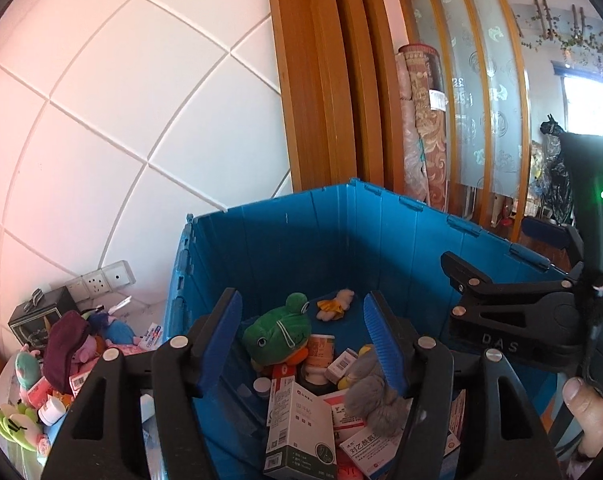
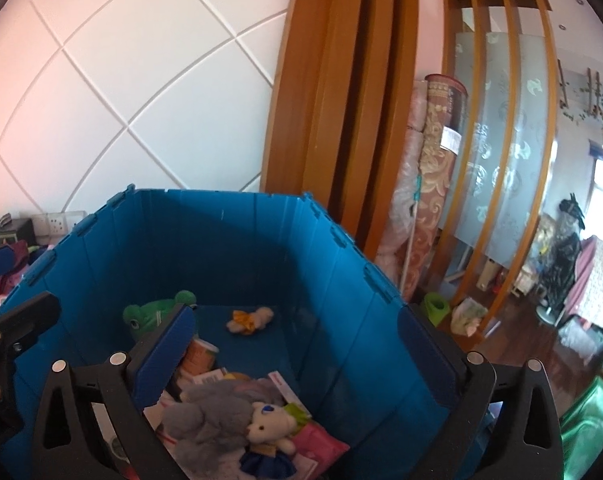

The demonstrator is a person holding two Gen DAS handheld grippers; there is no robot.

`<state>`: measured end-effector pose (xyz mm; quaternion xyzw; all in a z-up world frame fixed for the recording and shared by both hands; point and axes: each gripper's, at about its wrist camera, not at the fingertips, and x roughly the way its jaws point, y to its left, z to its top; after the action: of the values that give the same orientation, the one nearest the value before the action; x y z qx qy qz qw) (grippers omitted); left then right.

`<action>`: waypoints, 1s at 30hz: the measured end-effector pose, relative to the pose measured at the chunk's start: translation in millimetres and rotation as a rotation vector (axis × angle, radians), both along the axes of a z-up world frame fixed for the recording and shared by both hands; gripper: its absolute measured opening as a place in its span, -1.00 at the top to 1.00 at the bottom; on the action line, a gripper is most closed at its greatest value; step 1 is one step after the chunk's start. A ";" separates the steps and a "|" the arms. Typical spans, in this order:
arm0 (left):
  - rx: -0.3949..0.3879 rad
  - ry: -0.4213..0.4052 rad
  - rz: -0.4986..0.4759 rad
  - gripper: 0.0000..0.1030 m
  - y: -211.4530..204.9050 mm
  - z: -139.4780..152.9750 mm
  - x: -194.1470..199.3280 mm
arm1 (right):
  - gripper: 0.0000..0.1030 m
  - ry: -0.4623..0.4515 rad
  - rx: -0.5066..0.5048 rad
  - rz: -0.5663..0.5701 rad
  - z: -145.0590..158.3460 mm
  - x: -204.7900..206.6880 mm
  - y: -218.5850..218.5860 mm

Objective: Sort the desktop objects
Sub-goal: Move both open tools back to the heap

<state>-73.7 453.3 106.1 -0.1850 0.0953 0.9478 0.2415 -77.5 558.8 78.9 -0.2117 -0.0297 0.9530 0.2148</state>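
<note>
A blue folding crate holds a green frog plush, a small yellow-and-cream plush, a grey plush, a white bear doll, a bottle and several medicine boxes. My left gripper is open and empty above the crate. My right gripper is open and empty above it too; it shows in the left wrist view.
On the table left of the crate lie more plush toys, a dark red cloth, small boxes and a white jar. A white tiled wall with sockets stands behind. Wooden posts and rolled carpets stand to the right.
</note>
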 end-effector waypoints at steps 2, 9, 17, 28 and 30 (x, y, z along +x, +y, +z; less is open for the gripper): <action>0.042 0.005 0.005 -0.22 -13.8 3.8 4.5 | -1.00 0.008 -0.003 -0.029 -0.7 1.5 2.4; 0.134 0.097 0.114 -0.55 -79.6 17.8 20.4 | -1.00 0.045 -0.004 -0.087 -3.6 9.2 4.9; 0.119 0.085 0.249 -0.55 -168.8 10.5 15.4 | -1.00 0.100 -0.012 -0.029 1.0 19.9 -30.9; 0.081 -0.011 0.550 -0.55 -325.9 -35.3 -3.7 | -1.00 0.277 -0.006 0.261 45.7 33.0 -169.4; 0.070 -0.034 0.591 -0.55 -354.1 -46.3 -4.6 | -1.00 0.282 -0.015 0.315 47.8 27.9 -197.8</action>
<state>-78.2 99.2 59.8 -0.2121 0.0004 0.9765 -0.0371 -49.6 361.0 126.6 -0.0707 -0.0250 0.9952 0.0634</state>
